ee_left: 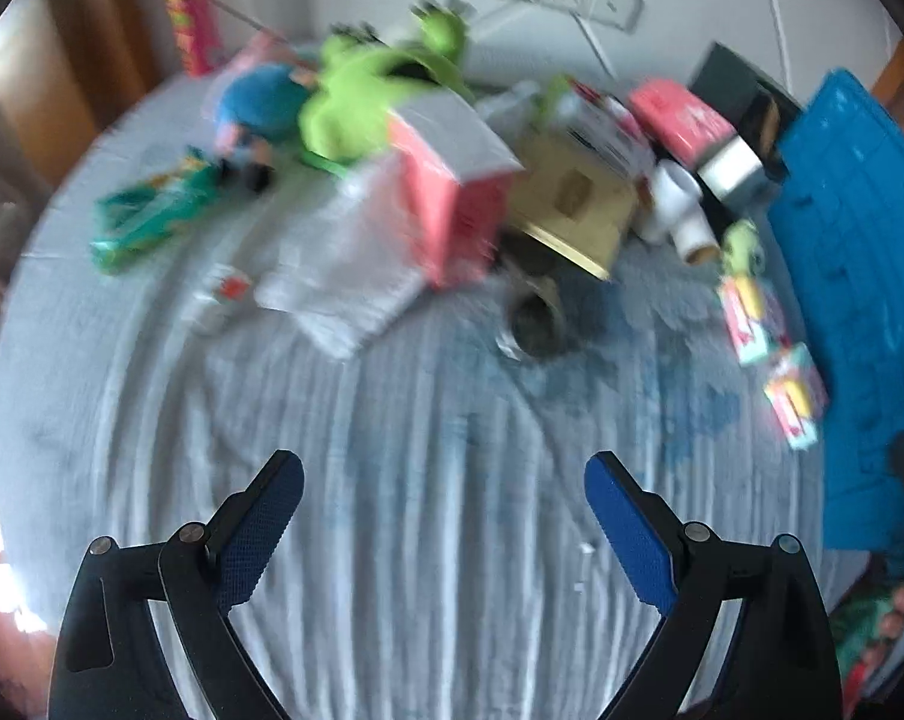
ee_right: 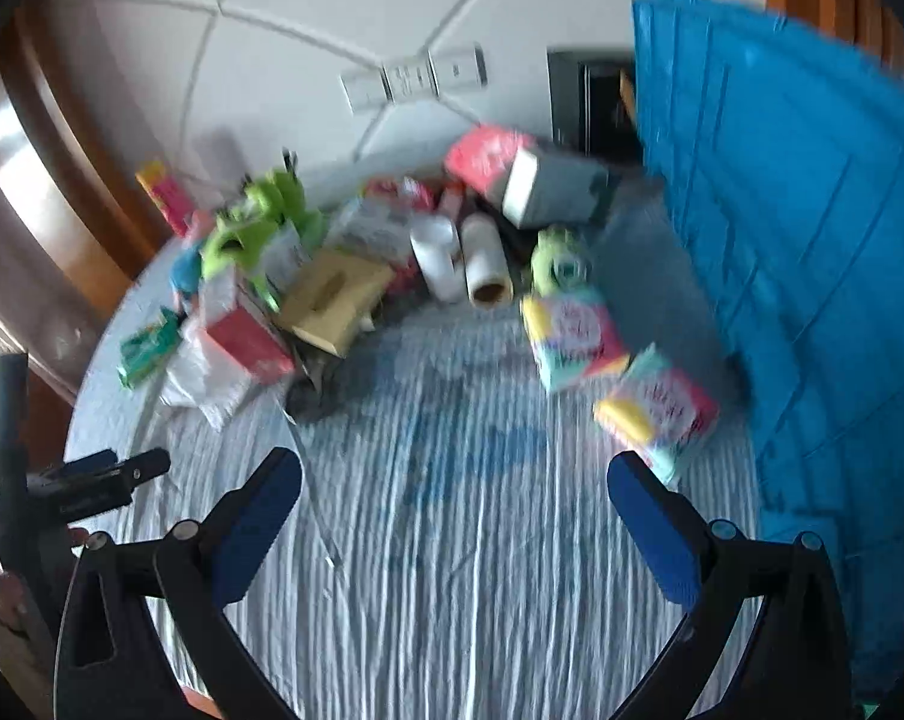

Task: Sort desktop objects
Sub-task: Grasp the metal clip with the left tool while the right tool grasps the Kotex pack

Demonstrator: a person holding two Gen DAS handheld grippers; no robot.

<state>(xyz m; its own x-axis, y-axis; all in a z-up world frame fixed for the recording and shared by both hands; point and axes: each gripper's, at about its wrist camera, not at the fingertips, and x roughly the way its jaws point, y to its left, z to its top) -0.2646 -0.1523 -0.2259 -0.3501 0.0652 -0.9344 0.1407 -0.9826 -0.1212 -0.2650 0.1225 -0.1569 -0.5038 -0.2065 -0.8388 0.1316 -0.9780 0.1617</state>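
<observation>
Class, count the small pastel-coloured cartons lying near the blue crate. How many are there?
2. One pastel carton lies just in front of the small green toy; the other pastel carton lies nearer the camera, beside the blue crate. The pile may hide more.

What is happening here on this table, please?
A person holds two grippers over a striped cloth, and both are open and empty. The left gripper and the right gripper touch nothing. Ahead lies an unsorted heap: a green plush toy, a pink box, a tan box, white rolls. A blue crate stands at the right. The pictures are blurred.
</observation>
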